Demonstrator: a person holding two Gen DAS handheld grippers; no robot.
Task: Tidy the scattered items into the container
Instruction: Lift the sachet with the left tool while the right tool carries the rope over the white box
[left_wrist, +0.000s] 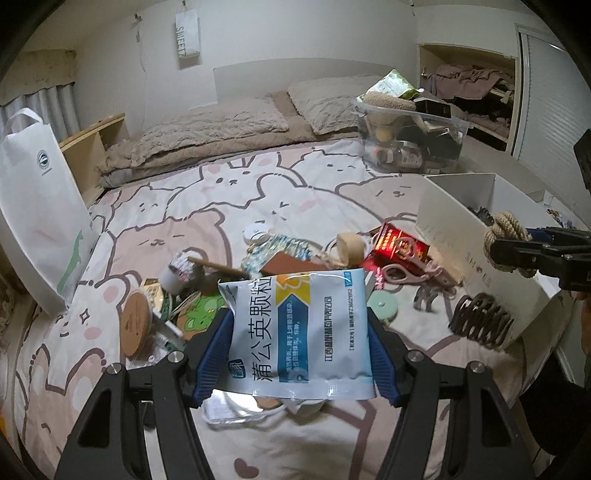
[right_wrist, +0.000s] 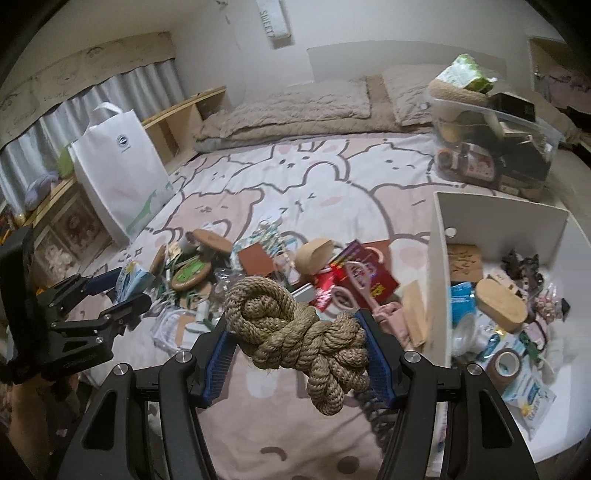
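Note:
My left gripper (left_wrist: 300, 332) is shut on a white-and-blue medicine sachet (left_wrist: 299, 328) and holds it above the bed; it also shows in the right wrist view (right_wrist: 110, 291). My right gripper (right_wrist: 295, 332) is shut on a knotted tan rope (right_wrist: 295, 328), held above the bed just left of the white container (right_wrist: 439, 266). In the left wrist view the rope (left_wrist: 504, 229) hangs over the container's wall (left_wrist: 461, 229). The container holds several items. A pile of scattered items (right_wrist: 280, 266) lies mid-bed.
A clear plastic bin (right_wrist: 495, 147) full of things stands at the back right. A white shopping bag (right_wrist: 118, 173) stands at the bed's left edge. Pillows (right_wrist: 303, 103) lie at the head. A brown hair claw (left_wrist: 480, 321) lies by the container.

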